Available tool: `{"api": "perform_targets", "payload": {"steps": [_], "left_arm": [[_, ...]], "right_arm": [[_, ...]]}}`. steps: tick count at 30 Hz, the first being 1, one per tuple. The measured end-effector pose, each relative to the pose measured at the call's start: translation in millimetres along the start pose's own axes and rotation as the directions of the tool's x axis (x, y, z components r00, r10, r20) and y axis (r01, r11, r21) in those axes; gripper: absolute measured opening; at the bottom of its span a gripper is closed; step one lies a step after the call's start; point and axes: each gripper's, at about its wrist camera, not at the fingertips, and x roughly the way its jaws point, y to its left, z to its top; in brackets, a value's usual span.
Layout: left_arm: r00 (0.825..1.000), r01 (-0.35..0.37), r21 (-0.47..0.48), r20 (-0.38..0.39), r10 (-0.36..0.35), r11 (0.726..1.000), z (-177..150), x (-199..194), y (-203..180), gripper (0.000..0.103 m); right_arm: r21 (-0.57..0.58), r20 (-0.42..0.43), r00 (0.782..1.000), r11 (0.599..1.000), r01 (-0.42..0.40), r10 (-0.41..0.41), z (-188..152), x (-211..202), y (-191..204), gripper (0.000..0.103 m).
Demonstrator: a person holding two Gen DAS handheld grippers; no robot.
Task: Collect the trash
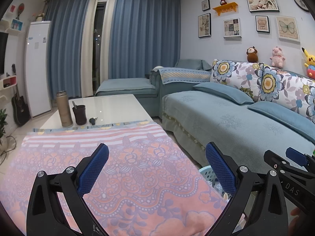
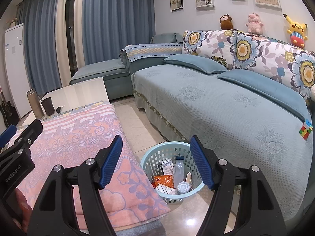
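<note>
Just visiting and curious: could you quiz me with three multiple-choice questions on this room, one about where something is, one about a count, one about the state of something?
1. Where does the light blue basket stand?
A. On the floor between the covered table and the sofa
B. On the sofa
C. On the table

2. How many plush toys sit on the sofa back?
A. One
B. Three
C. Five

3. How is the right claw?
A. Shut on a bottle
B. Shut on nothing
C. Open, holding nothing

Answers: 1 A, it sits on tiles beside the pink cloth. 2 B, brown, pink, yellow. 3 C, its fingers stand apart above the basket.
</note>
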Motion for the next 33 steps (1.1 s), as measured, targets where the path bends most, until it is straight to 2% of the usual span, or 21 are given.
{"api": "perform_targets", "payload": {"steps": [33], "left_arm": [[1.000,0.005,0.000,0.002,-0.005,1.000,1.3,0.8,9.5,0.095]], "right_arm": [[0.018,-0.011,1.000,1.000,-0.022,0.022,1.2,3.4,-2.5,0.067]]}}
